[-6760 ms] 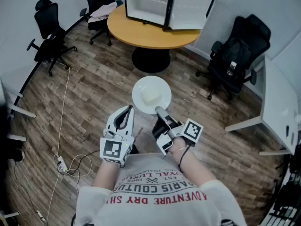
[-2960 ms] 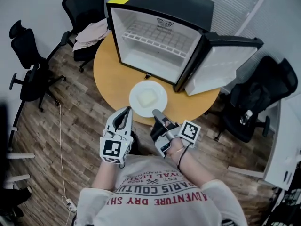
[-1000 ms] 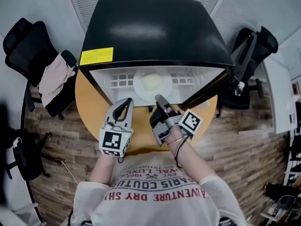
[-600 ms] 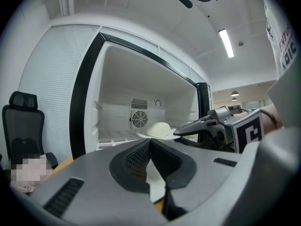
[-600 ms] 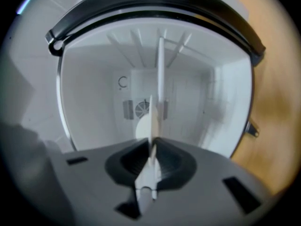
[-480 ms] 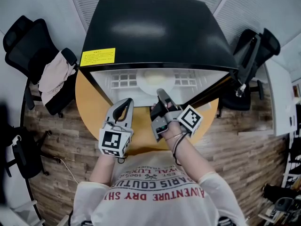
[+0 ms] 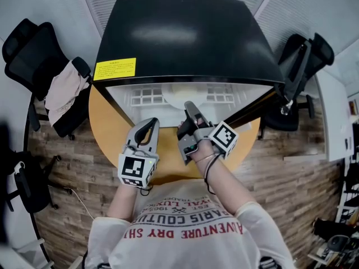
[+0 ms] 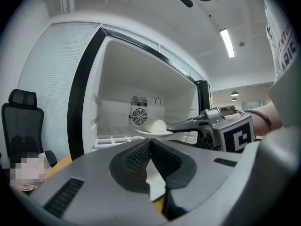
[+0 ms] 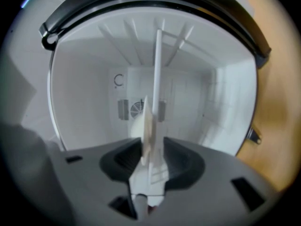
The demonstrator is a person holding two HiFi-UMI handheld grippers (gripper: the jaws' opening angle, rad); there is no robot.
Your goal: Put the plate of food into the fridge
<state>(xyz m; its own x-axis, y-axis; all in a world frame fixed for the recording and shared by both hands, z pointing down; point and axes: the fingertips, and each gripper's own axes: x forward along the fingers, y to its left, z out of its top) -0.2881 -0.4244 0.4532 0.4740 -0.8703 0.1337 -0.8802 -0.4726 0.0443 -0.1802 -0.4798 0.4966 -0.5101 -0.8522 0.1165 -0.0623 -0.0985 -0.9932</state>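
The black-topped fridge point(image 7: 185, 32) stands open on the round table. The white plate point(image 7: 182, 89) with a pale lump of food point(image 8: 155, 125) is inside it, at the level of the white wire shelf point(image 7: 143, 97). My right gripper point(image 7: 189, 106) reaches into the opening, turned on its side. Its jaws are opening: the plate's rim point(image 9: 146, 126) lies between them with a gap on each side. My left gripper point(image 7: 150, 122) hovers shut and empty before the fridge, left of the right one point(image 8: 188, 125).
The fridge door point(image 7: 263, 102) swings open to the right. The wooden table point(image 7: 106, 128) shows to the left and in front. Black office chairs point(image 7: 28, 43) stand at left, one with a pale garment point(image 7: 61, 91), and another chair point(image 7: 305, 55) at right.
The right gripper has carried the plate from the fridge's front edge deeper inside over the shelf. Its jaws have come apart from the plate's rim. The left gripper has stayed put.
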